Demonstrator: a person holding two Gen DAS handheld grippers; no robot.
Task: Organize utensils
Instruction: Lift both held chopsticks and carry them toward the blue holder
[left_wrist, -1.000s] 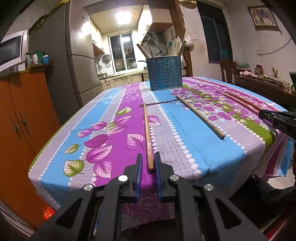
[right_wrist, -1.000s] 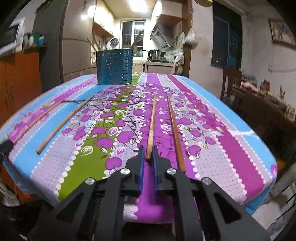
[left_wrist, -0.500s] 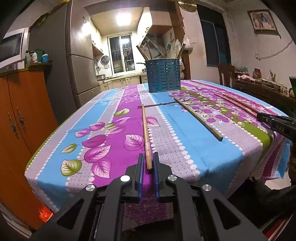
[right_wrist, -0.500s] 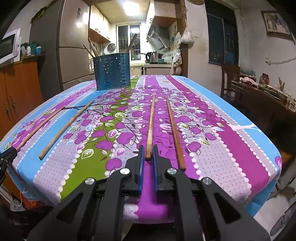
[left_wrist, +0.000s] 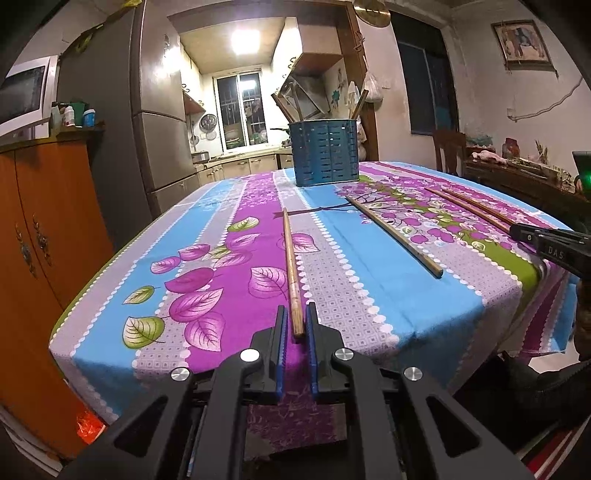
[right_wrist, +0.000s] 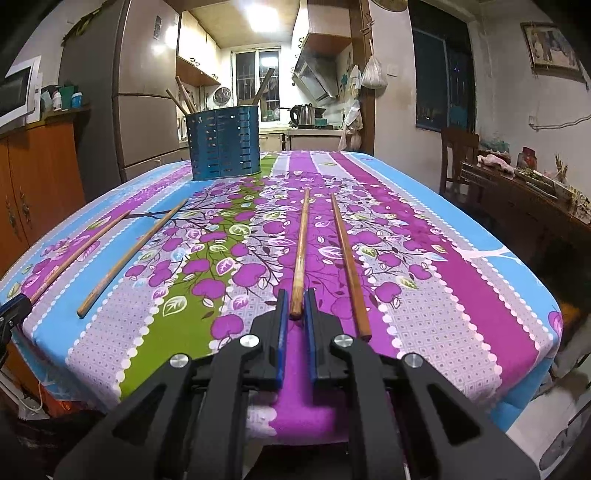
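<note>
Floral tablecloth (left_wrist: 388, 295), blue utensil holder (left_wrist: 323, 152): we find left gripper (left_wrist: 295, 325) and right gripper (right_wrist: 296, 308) each narrowed around a chopstick (left_wrist: 290, 254) (right_wrist: 301, 243) end, contact unclear.

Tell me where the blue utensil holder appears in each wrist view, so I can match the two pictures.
Left wrist view: the blue utensil holder stands at the far end of the table, slightly right of centre.
Right wrist view: the blue utensil holder stands at the far end, left of centre.
Shared landmark: the kitchen window behind it.

"das" on the right tongs (left_wrist: 561, 253)
</note>
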